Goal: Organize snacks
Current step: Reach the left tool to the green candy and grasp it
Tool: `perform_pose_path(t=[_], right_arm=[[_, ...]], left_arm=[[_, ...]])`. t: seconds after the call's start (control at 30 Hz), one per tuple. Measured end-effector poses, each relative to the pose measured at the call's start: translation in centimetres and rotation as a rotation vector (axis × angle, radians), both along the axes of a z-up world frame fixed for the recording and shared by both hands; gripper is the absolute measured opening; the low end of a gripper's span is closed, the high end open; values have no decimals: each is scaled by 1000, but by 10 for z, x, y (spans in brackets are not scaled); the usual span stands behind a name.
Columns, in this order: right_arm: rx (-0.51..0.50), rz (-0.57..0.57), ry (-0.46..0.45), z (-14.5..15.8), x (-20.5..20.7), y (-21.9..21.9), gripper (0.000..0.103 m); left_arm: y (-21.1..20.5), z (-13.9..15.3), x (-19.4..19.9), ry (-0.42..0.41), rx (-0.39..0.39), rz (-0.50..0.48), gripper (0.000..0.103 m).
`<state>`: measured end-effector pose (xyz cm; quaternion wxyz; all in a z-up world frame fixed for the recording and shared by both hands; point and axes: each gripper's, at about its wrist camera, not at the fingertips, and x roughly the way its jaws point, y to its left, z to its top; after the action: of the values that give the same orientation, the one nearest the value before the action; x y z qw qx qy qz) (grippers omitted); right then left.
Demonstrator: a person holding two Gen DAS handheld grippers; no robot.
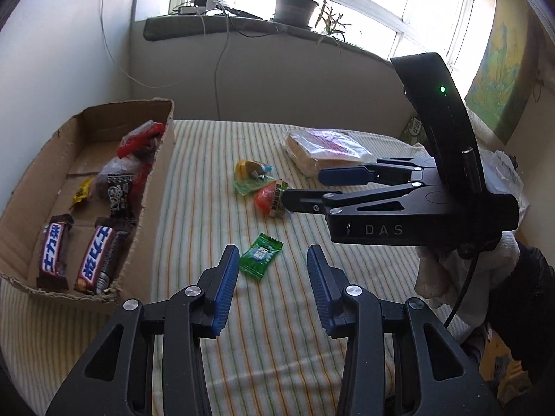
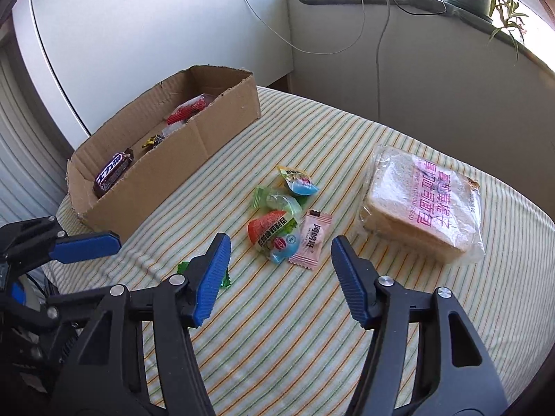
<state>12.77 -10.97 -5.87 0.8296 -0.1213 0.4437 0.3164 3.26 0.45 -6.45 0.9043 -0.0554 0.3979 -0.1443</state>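
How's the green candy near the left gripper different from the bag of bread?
The green candy is small, flat and opaque green; the bag of bread is far bigger, thick and clear with pink print. The candy lies nearer the cardboard box; the bread lies farther from it. Both rest on the striped cloth, outside the box.

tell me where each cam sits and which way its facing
Left wrist: on the left gripper, angled down at the green candy and cardboard box; the right gripper and a gloved hand show.
Right wrist: on the right gripper, angled down at the jelly cups and bread bag; a left finger shows.
Shared: box, jellies, bread, striped cloth.
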Motion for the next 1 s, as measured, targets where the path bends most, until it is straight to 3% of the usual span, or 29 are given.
perform_pose_path(t=[0.07, 0.7, 0.8, 1.0], right_arm=[[-9, 14, 5, -4, 3, 5, 51], [-45, 83, 58, -32, 22, 31, 50], [-60, 103, 66, -34, 20, 34, 40], [-94, 108, 52, -36, 18, 35, 30]], left_arm=[[-4, -6, 4, 17, 5, -3, 39], [-16, -43, 39, 66, 107, -37, 38], [-22, -44, 42, 62, 128, -53, 38], [-30, -45, 41, 52, 155, -57, 23]])
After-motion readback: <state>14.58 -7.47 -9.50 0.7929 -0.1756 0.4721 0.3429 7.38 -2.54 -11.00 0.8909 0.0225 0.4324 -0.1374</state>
